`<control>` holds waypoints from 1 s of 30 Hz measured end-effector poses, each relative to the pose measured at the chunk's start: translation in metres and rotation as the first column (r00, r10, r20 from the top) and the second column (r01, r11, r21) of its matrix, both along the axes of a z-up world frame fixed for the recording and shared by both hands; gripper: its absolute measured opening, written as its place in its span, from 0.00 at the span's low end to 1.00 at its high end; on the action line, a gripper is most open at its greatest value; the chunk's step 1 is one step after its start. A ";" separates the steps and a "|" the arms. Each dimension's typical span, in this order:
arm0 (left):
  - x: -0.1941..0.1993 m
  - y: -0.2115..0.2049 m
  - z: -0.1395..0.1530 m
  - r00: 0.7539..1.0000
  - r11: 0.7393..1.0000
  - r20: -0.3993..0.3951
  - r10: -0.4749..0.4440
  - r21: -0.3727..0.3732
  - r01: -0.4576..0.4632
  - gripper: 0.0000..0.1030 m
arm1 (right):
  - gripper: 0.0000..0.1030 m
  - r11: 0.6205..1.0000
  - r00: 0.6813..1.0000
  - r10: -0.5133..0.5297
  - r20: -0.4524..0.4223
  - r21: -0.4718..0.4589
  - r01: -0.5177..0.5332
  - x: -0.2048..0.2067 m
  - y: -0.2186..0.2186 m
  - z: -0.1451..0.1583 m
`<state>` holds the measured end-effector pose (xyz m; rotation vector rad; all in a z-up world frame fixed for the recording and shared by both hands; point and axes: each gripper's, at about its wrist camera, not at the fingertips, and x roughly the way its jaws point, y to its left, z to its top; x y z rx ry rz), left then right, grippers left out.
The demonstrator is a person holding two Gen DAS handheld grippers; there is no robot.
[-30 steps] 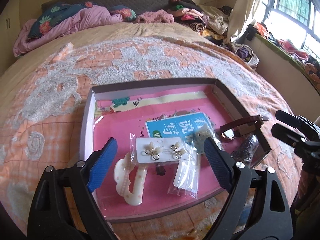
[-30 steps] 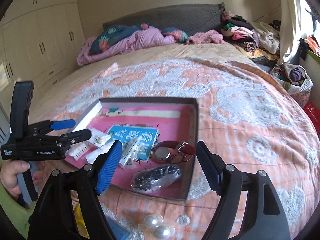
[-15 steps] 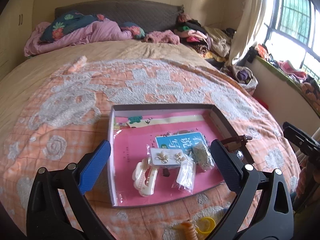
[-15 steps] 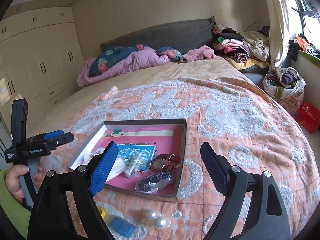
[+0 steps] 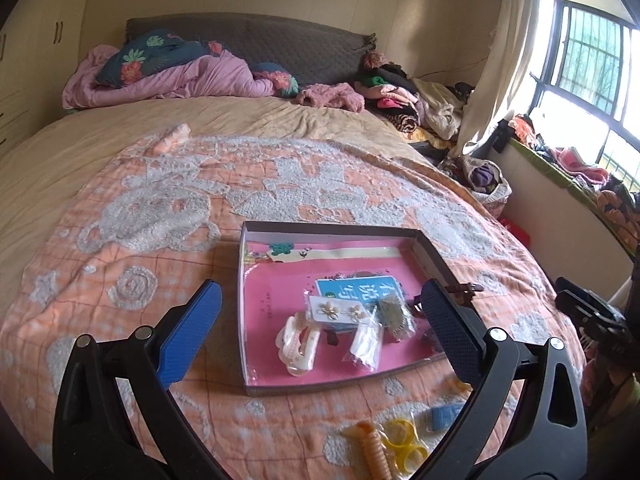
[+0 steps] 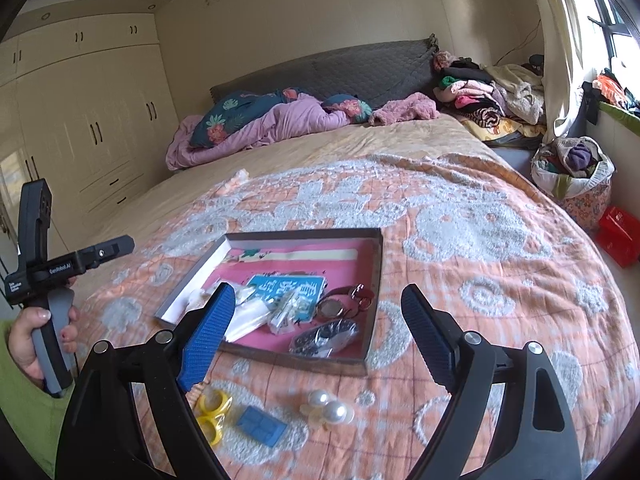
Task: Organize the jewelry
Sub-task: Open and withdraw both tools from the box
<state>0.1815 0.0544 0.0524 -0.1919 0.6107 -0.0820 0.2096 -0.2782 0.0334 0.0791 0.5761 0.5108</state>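
Note:
A shallow box point(image 5: 242, 300) with a pink lining lies on the bed and also shows in the right wrist view point(image 6: 372, 300). It holds an earring card point(image 5: 338, 310), a cream hair claw point(image 5: 298, 346), small plastic bags point(image 5: 366, 346), a watch point(image 6: 340, 305) and a dark bagged item point(image 6: 324, 338). On the blanket in front lie yellow rings point(image 6: 212, 414), a blue square piece point(image 6: 261, 426), pearl pieces point(image 6: 328, 406) and an orange clip point(image 5: 374, 450). My left gripper point(image 5: 320, 334) and right gripper point(image 6: 316, 334) are both open, empty, held back above the box.
The bed has an orange and white blanket point(image 5: 160, 216). Pillows and a purple quilt point(image 5: 180, 76) lie at the headboard. Piled clothes point(image 5: 404, 96) and a cloth basket point(image 6: 572, 172) stand on the right by the window. Wardrobes point(image 6: 80, 128) line the left wall.
Both grippers have pulled back and up from the box, so the box looks smaller. More of the bed and the loose pieces in front now show. Both stayed open.

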 end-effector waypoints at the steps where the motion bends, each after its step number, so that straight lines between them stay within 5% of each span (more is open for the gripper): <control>1: -0.003 -0.001 0.000 1.000 1.000 0.003 -0.002 0.000 0.002 0.91 | 0.82 1.000 1.000 0.004 -0.003 -0.003 -0.004 -0.002 0.001 -0.001; 30: -0.051 -0.036 -0.076 0.978 0.994 -0.191 -0.080 0.060 0.093 0.86 | 0.81 0.983 0.971 0.127 -0.201 -0.108 -0.151 -0.042 0.037 -0.070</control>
